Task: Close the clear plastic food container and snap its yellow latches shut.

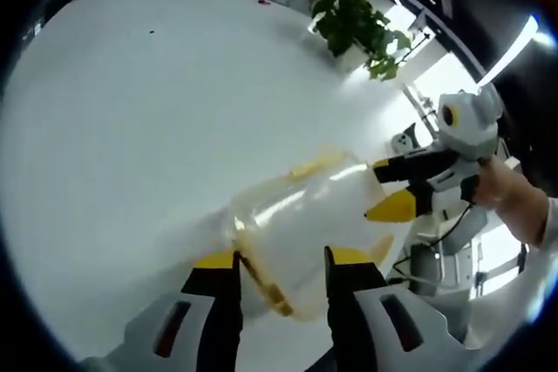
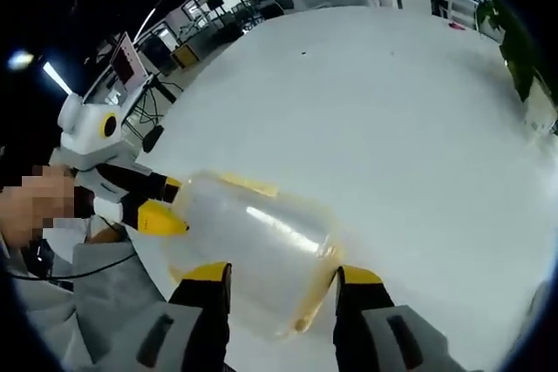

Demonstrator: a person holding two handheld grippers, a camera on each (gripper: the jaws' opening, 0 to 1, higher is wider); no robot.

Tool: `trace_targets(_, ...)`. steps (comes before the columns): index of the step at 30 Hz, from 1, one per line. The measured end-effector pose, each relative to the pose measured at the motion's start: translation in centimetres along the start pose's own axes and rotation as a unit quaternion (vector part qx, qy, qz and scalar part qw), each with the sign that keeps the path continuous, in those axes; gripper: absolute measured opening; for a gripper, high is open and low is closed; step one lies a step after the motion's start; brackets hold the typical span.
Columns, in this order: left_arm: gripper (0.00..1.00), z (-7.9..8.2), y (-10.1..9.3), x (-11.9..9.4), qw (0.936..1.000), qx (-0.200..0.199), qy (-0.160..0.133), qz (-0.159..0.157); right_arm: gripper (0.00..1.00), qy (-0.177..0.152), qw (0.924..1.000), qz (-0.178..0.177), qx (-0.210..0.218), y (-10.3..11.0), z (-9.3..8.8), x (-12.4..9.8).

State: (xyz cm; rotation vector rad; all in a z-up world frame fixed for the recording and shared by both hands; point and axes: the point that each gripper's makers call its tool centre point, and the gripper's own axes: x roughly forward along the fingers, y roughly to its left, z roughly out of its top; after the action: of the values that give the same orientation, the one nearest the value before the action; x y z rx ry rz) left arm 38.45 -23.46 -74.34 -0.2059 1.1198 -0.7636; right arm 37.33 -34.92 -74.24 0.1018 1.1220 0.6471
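Observation:
The clear plastic container point(image 1: 296, 215) sits low in the left gripper view over the white table point(image 1: 131, 128). It has a yellow latch point(image 1: 318, 163) on its far side and another latch point(image 1: 261, 283) near me. My left gripper point(image 1: 281, 259) has its yellow-tipped jaws closed on the near end. The right gripper point(image 1: 391, 187) comes in from the right and clamps the opposite end. In the right gripper view the container point(image 2: 253, 241) lies between my right gripper point(image 2: 281, 274) jaws, and the left gripper point(image 2: 167, 202) holds its far end. I cannot tell whether the lid is seated.
A potted green plant point(image 1: 357, 23) stands at the table's far edge, also visible as the plant point(image 2: 523, 50) at the right. The table point(image 2: 392, 111) spreads wide and bare. A person's hand point(image 1: 506, 193) holds the right gripper. Office desks and chairs lie beyond.

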Motion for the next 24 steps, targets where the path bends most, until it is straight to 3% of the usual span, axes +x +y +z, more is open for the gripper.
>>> trace_targets(11,0.38,0.03,0.03,-0.13,1.0000,0.005,-0.004,0.003,0.47,0.000,0.9987,-0.011,-0.050,0.04,0.45,-0.06)
trace_targets(15,0.44,0.19,0.02,-0.25,0.9981,0.061,-0.002,0.009,0.47,-0.002,0.9965,-0.014,-0.082,-0.05,0.59,-0.19)
trace_targets(24,0.49,0.53,0.14,-0.98,0.9965,0.082,-0.011,0.013,0.42,0.000,0.9895,-0.026,-0.142,0.07,1.03,-0.78)
